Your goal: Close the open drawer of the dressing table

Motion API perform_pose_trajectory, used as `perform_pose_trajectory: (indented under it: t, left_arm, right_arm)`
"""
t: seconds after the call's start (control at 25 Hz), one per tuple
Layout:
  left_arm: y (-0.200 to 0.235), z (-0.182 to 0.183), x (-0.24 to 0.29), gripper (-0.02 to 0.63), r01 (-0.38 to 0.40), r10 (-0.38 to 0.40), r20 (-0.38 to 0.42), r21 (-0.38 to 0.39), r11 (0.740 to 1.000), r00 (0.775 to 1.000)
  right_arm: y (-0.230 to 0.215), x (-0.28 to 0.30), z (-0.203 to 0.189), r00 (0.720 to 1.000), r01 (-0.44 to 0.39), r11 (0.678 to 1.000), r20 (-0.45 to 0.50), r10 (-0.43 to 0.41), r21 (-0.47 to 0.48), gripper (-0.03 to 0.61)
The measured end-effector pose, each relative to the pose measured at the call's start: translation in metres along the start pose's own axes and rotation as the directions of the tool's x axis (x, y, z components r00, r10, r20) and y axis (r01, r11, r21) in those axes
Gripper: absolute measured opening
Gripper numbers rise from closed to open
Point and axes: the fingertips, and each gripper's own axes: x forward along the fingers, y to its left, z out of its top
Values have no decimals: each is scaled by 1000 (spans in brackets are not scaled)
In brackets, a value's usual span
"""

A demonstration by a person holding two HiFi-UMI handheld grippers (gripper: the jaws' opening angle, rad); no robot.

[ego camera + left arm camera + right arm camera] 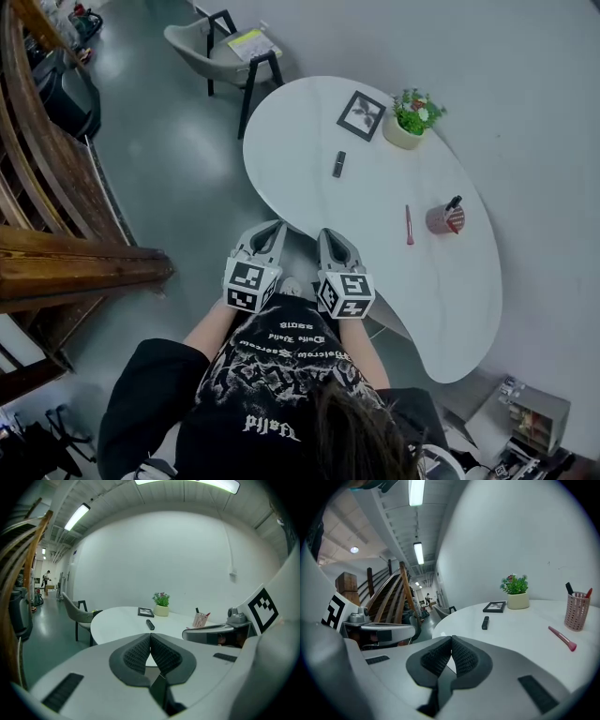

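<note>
The left gripper [270,228] and right gripper [328,236] hung side by side, each with jaws pressed together on nothing, both pointing at the near edge of the dressing table [309,131]. No open drawer showed in any view. It probably lay under that edge, below the jaws, with the right gripper slightly nearer. Farther off stood a picture frame [361,115] and a potted plant [412,117].

"What's the left gripper [150,636] doing?"
"Its jaws are together with nothing between them."
"And from its tips?"
"A white table [117,620]. The potted plant [161,605] is just past twelve, the pen cup [200,619] at two and the chair [75,613] at ten."
</note>
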Motion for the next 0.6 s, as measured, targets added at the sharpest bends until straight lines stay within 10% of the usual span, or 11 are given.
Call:
perform_pose_trajectory:
  t: [0.6]
  left_arm:
    - [12,3,-3,25,-12,13,21,-36,999,1000]
  right_arm:
    - [4,6,1,1000,4,1000,1,-4,-3,26]
